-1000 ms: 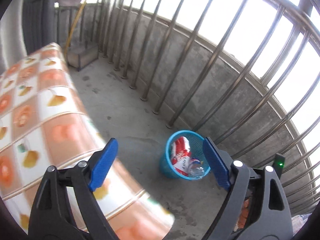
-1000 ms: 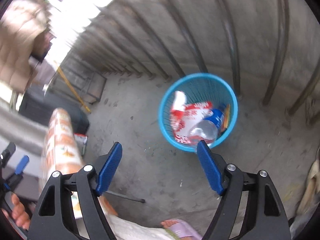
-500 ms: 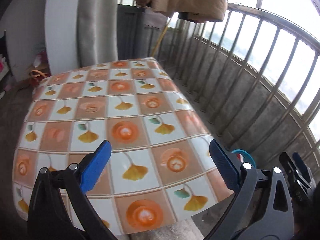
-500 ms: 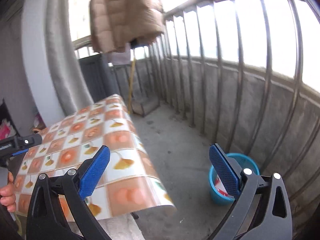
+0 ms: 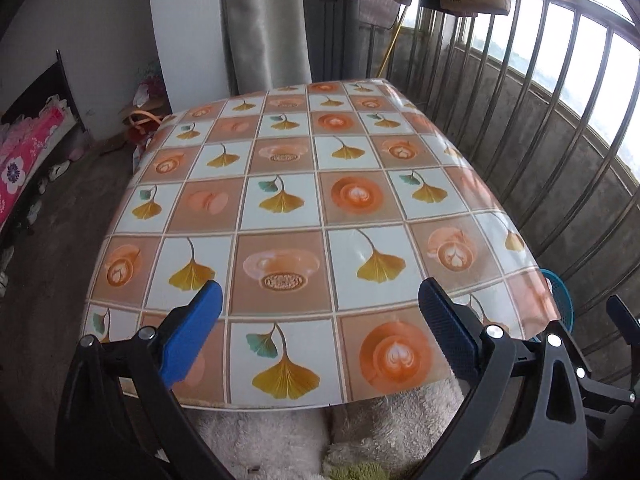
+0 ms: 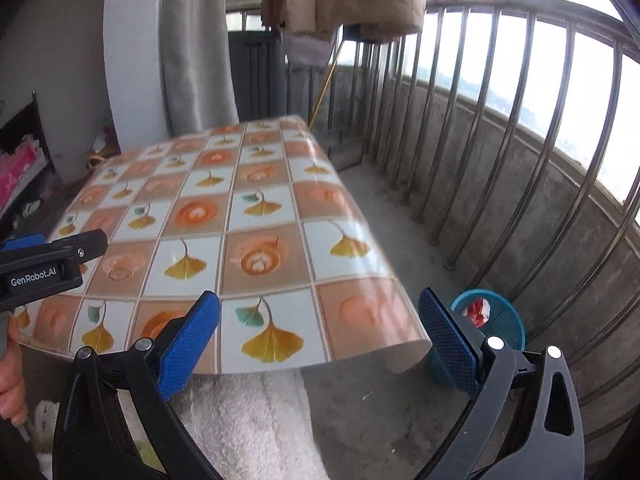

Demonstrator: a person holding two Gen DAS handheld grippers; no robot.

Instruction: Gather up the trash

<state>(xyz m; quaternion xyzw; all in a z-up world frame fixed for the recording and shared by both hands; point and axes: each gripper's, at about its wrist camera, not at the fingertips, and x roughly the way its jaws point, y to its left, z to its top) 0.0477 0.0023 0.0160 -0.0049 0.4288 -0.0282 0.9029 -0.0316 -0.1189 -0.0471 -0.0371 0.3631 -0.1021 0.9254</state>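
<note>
Both grippers wide and empty over the patterned table, trash bin at the right edge.

In the left wrist view the left gripper [image 5: 320,320] stands with its blue pads far apart, nothing between them, low over the tablecloth [image 5: 312,200] printed with ginkgo leaves and coffee cups. In the right wrist view the right gripper [image 6: 320,326] is equally wide and holds nothing; the other gripper's black body enters at mid-left. The blue mesh wastebasket [image 6: 496,322] stands upright on the concrete floor [image 6: 392,240] at lower right, mouth up, just beyond the table's corner and near the metal railing [image 6: 500,120]. Red-and-white trash [image 6: 478,312] shows inside it.
</note>
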